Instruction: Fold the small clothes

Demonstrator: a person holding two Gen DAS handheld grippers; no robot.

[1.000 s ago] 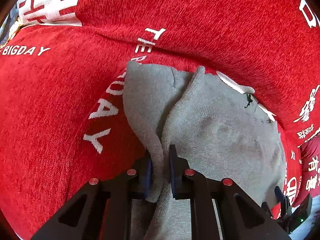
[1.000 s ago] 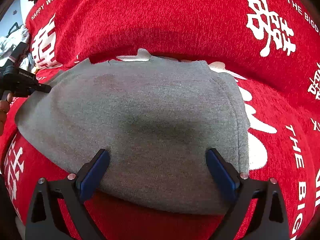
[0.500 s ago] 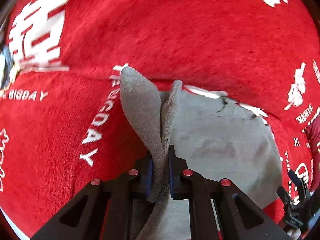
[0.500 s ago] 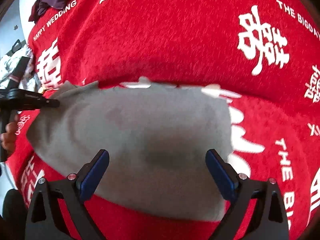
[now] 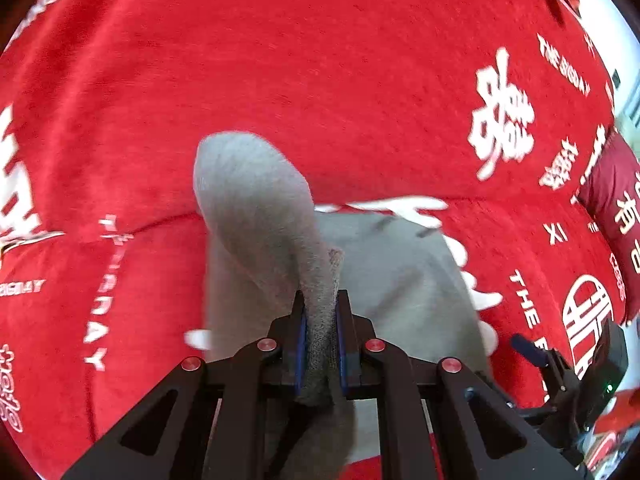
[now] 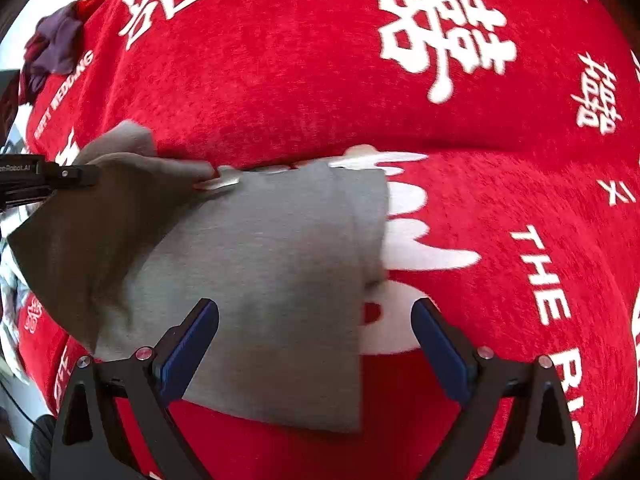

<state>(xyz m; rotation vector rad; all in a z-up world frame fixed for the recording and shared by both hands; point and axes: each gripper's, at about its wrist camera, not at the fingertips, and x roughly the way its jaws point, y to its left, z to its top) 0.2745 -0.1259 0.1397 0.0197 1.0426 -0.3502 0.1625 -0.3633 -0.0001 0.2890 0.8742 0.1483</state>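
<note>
A small grey knit garment (image 6: 272,272) lies on a red blanket with white lettering (image 6: 304,92). My left gripper (image 5: 320,320) is shut on the garment's left edge, and the pinched cloth (image 5: 256,208) stands up in a raised flap above the rest of the garment (image 5: 392,280). In the right wrist view the same gripper (image 6: 72,172) shows at the far left, lifting that corner off the blanket. My right gripper (image 6: 316,320) hovers open over the garment's near right part, with nothing pressed between its blue pads.
The red blanket (image 5: 340,80) covers the whole surface. A dark red cushion (image 5: 616,208) with white characters sits at the right. A purple garment (image 6: 56,48) lies bunched at the far left edge. The right gripper (image 5: 568,376) shows at the lower right of the left wrist view.
My left gripper has risen and swung rightwards with the grey edge, lifting it into a taller flap. The right gripper shifted slightly right over the garment, still open.
</note>
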